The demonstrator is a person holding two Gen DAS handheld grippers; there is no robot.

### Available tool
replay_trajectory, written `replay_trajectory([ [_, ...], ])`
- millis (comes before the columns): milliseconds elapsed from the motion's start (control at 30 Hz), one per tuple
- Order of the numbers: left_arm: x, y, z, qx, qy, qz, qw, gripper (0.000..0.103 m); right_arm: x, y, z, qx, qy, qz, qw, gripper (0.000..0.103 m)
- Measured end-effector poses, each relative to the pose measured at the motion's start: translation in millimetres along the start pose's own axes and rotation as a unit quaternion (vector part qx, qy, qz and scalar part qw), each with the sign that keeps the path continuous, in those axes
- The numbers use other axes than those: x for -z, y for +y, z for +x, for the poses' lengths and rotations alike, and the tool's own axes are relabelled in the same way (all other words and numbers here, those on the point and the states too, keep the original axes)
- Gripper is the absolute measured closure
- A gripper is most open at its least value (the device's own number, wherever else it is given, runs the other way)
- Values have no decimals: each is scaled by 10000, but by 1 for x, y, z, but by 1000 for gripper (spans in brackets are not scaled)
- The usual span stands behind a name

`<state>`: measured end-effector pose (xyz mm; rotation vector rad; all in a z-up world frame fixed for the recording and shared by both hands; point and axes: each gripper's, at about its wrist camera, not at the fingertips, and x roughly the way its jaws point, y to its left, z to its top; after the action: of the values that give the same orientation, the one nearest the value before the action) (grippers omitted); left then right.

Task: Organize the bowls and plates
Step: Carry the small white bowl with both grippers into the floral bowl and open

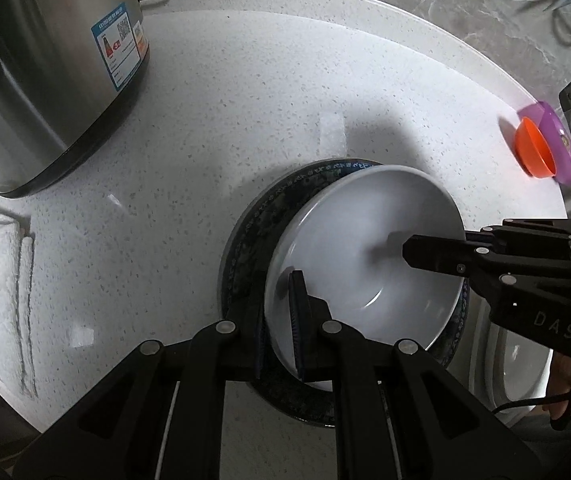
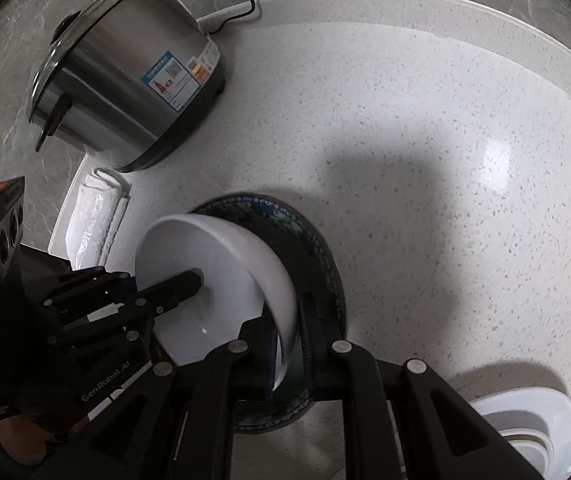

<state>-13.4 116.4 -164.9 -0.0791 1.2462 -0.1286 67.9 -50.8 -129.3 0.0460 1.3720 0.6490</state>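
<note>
Both grippers clamp opposite rims of the white bowl (image 1: 365, 248), left gripper (image 1: 281, 320) and right gripper (image 2: 289, 340), holding it over the dark patterned plate (image 1: 253, 216) on the surface (image 1: 205, 120). Stacking looks nearly done; release remains.

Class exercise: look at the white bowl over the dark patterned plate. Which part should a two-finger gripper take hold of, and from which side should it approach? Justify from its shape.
Grip the white bowl by its rim, coming from above, one finger inside and one outside the thin wall. The round body is probably too wide to span. Both the left gripper and right gripper hold it this way, on opposite sides, over the dark plate.
</note>
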Motion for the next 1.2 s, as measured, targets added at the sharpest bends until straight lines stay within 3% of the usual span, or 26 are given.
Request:
replay_trajectory([
  [367,-8,-19,8,-86,-103,-9,9999,93,0,3,2,46,-22,-59,10000,91],
  [733,-10,-2,-3,-37,-274,-100,9996,93,1,3,0,55,-90,-26,9999,90],
  [967,-7,-2,-20,56,-402,-190,9990,89,3,0,-9,97,-223,-14,9997,80],
  [1200,-8,-5,-26,66,-420,-181,9989,88,5,-2,-15,73,-306,-56,9995,80],
])
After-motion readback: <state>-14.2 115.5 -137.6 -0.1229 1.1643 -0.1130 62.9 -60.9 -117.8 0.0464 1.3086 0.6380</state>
